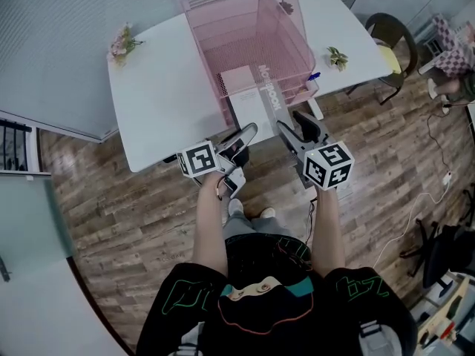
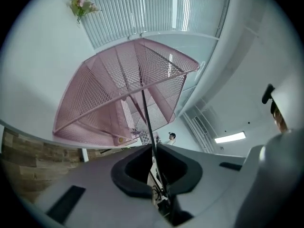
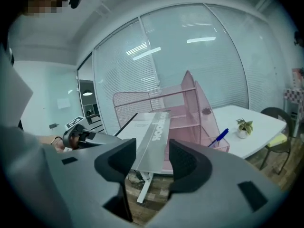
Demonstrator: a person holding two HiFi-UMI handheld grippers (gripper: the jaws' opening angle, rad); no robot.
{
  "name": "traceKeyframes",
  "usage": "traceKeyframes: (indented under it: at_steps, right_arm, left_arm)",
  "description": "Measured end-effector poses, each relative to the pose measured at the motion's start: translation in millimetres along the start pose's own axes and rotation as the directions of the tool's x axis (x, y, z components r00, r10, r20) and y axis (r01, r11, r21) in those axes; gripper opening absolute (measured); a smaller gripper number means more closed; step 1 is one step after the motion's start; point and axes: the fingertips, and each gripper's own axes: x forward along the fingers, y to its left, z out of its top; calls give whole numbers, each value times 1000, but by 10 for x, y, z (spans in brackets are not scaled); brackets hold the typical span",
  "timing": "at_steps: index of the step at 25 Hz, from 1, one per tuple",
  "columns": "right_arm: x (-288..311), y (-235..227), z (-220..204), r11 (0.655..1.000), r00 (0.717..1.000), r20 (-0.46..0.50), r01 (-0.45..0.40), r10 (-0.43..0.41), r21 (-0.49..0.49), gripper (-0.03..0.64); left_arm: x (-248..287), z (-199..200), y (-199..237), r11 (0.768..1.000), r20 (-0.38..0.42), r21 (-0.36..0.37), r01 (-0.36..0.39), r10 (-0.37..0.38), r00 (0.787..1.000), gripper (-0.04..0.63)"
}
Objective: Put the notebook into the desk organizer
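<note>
The left hand-held gripper (image 1: 245,136) is at the near edge of the worktop (image 1: 163,102). Its jaws are pressed almost together. A thin dark edge runs between them. I think that is the thin side of the notebook (image 1: 252,108), so this gripper is pinching it. That hold would keep the near end of the notebook up and stop it from tipping over.

The right hand-held gripper (image 1: 297,124) is just beside it, on the right. Its jaws are spread wide. The gray back of the notebook shows between them, but the pads do not touch it. This gripper carries nothing.

The notebook is at the near edge of the worktop. Its far end is inside the open front of the pink wire organizer (image 1: 291,32). Its near end sticks out toward the two grippers. So the notebook is partly in, but not all the way. I think it needs a push from the near end to slide deeper. The open gripper looks ready for that, or for a new hold.

A blue pen (image 1: 313,76) stands in a small part at the right side of the organizer. A little plant (image 1: 338,58) sits near the right edge of the worktop. Some flowers (image 1: 122,43) sit at the far left corner, well away from the work.
</note>
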Motion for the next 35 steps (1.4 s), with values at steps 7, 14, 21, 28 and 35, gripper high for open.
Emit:
traceKeyframes:
  at_steps: [7,14,21,28,35]
  right_arm:
    - [-72,125,178,985,1000,4,-30,31,-167,199]
    - [-163,533,93,928,976,-63,-218,208,-302,53]
    - [57,729,-219,886,953,-221,-278,206,-372,31]
    - [288,670,-165,889,968,-215,-211,132,-407,29]
    - [483,599,-86,888,975,-207,-166,82,-428,29]
  left_arm:
    - [58,152,-40,998,31,-53,36,-34,999,49]
    - [75,212,-86,997,55,-52,48,-45,997,58]
    - [94,248,-89,999,43,-24,35,-34,998,69]
    - [39,209,-2,992,-34,118,-39,44,998,199]
    - [-100,235,72,980,-47,186,-74,84,995,209]
